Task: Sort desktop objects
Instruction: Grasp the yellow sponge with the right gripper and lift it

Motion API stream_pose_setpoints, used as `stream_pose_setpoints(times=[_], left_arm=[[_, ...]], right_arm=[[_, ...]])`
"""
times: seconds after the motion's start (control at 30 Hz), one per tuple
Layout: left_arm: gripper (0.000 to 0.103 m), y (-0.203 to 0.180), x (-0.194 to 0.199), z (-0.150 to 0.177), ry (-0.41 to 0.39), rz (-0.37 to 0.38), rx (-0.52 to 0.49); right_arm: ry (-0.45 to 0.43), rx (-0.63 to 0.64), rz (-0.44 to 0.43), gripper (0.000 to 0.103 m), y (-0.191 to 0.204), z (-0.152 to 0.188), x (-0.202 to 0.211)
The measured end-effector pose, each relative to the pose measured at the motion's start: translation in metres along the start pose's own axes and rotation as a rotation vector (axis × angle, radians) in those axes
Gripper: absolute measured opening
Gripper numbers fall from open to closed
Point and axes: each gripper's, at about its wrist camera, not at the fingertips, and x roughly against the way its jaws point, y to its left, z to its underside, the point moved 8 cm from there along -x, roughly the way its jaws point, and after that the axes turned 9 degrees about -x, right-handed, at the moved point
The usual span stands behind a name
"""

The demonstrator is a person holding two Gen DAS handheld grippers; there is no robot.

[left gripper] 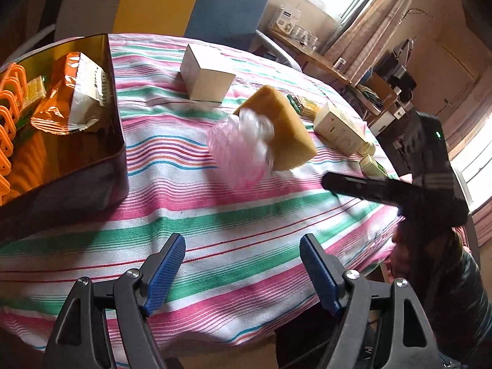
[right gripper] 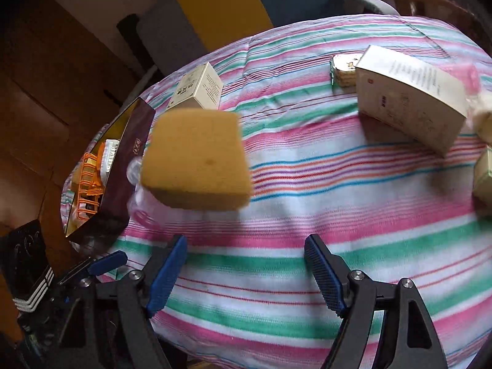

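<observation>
Print on the cream box [right gripper: 409,98] was unreadable; my left hand-held gripper [left gripper: 243,258] and right hand-held gripper [right gripper: 246,261] gaped empty.

Bare striped cloth [right gripper: 307,215] lies open between sponge [right gripper: 196,160] and cream box [right gripper: 409,98].

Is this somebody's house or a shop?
Most likely a room in a home. The table wears a striped cloth, chairs with coloured backs stand behind it, and a curtained window lets in daylight over a cluttered side shelf.
</observation>
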Motion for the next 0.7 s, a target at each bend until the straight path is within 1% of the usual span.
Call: stream_pose_setpoints(times=[0.03, 0.1, 0.17, 0.23, 0.4, 0.5, 0.6, 0.7], left_arm=[[0.078, 0.000, 0.001, 0.000, 0.000, -0.010, -0.001], [0.078, 0.001, 0.002, 0.000, -0.001, -0.032, -0.002], [0.078, 0.001, 0.006, -0.003, -0.012, -0.047, -0.013], [0.078, -0.001, 0.010, -0.009, -0.024, -0.055, -0.023], [0.079, -0.003, 0.010, -0.034, -0.036, -0.046, -0.024], [0.079, -0.003, 0.005, -0.049, -0.034, -0.047, -0.015], [0.078, 0.001, -0.005, -0.059, -0.019, -0.062, 0.024], [0.078, 0.007, -0.015, -0.063, 0.001, -0.098, 0.058]], right_arm=[[-0.008, 0.002, 0.009, 0.080, -0.002, 0.003, 0.003], [-0.032, 0.036, 0.065, 0.083, -0.005, 0.009, 0.007], [-0.061, 0.071, 0.121, 0.083, -0.007, 0.014, 0.013], [-0.096, 0.088, 0.146, 0.083, -0.008, 0.015, 0.017], [-0.120, 0.061, 0.123, 0.083, -0.010, 0.011, 0.014], [-0.126, 0.055, 0.116, 0.085, -0.010, 0.009, 0.009], [-0.131, 0.050, 0.109, 0.090, -0.009, 0.008, 0.004], [-0.137, 0.059, 0.104, 0.094, -0.007, 0.008, 0.001]])
